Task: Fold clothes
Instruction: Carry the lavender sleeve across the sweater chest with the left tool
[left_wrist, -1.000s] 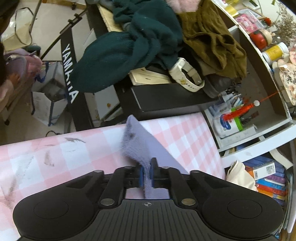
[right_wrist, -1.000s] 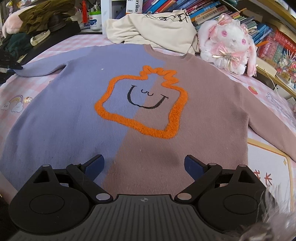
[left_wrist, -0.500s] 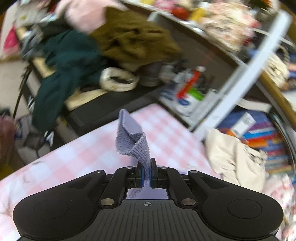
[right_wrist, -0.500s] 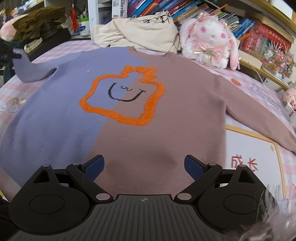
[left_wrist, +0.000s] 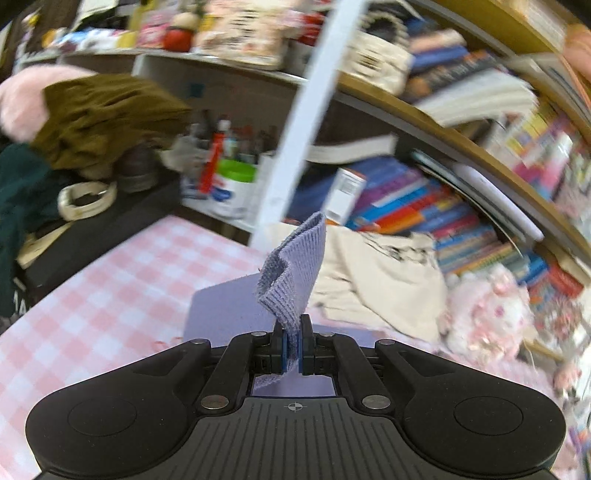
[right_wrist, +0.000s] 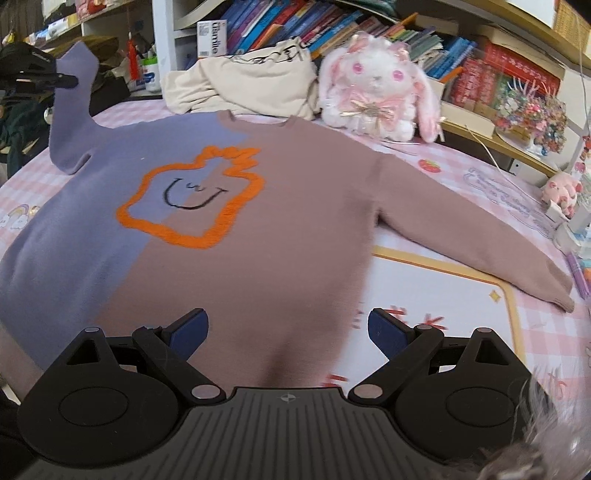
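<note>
Left gripper (left_wrist: 291, 345): jaws clamped on ribbed cuff of lilac sleeve (left_wrist: 291, 273); sleeve raised off pink checked cover (left_wrist: 110, 291) at 10 o'clock in right wrist view; right gripper (right_wrist: 288, 332): jaws wide apart, nothing between them, above hem of sweater (right_wrist: 258, 236); sweater flat, front up; brown sleeve (right_wrist: 472, 236) extended toward 3 o'clock; plush rabbit (right_wrist: 376, 96) at 1 o'clock.

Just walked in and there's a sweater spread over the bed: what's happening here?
A person with two handheld grippers is folding the sweater. The left gripper is shut on the purple sleeve's cuff, which is lifted off the bed. The right gripper hangs open over the hem; the brown sleeve lies flat.
</note>
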